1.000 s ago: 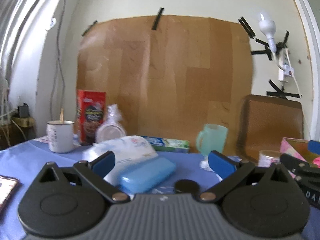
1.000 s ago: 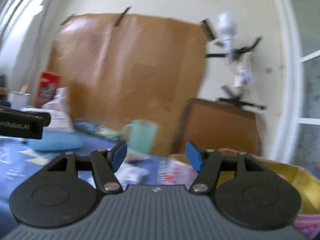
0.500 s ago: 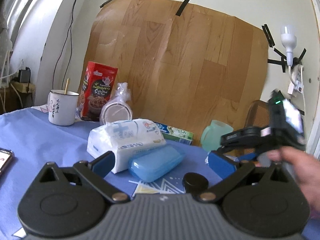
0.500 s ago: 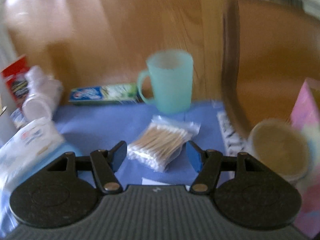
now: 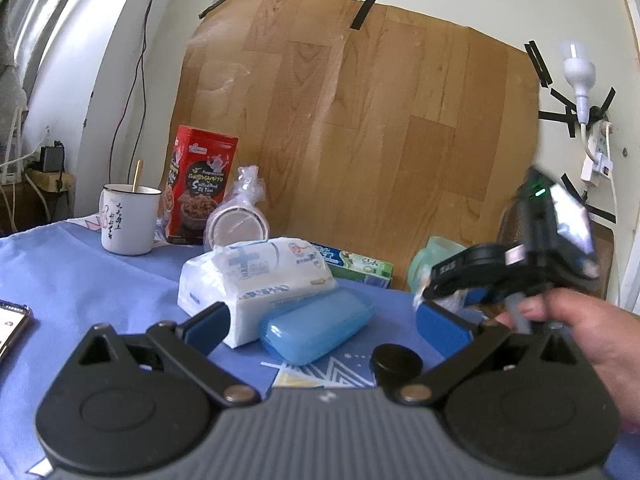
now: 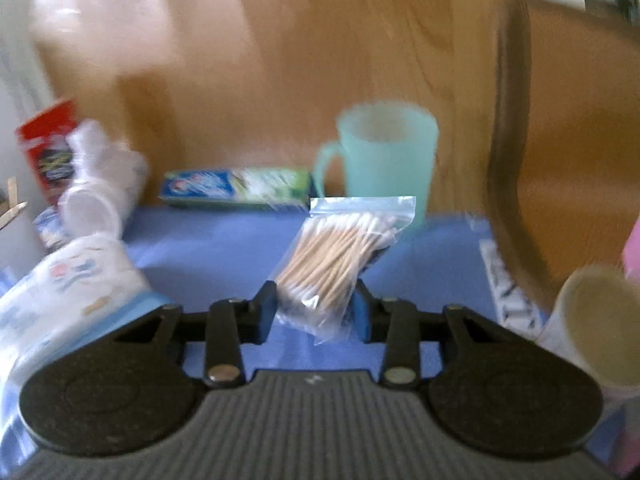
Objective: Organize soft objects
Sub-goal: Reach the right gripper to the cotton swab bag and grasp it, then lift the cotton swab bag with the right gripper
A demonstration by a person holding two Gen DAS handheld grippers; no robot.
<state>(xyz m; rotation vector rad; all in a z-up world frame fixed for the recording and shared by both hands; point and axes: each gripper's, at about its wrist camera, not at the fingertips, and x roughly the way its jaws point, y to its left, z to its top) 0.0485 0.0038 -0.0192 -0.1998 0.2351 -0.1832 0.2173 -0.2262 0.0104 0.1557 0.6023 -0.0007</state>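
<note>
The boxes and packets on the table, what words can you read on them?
Red snack box: printed name, too small and warped to read.
White mug: dark characters down the side, not legible.
White tissue pack: blue print, too blurred to read.
Toothpaste box: brand lettering, too blurred in both views.
Cotton swab bag, pinched by the right gripper: no print visible.

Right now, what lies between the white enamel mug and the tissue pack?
In the left wrist view, bare blue tablecloth lies between white enamel mug and tissue pack.
</note>
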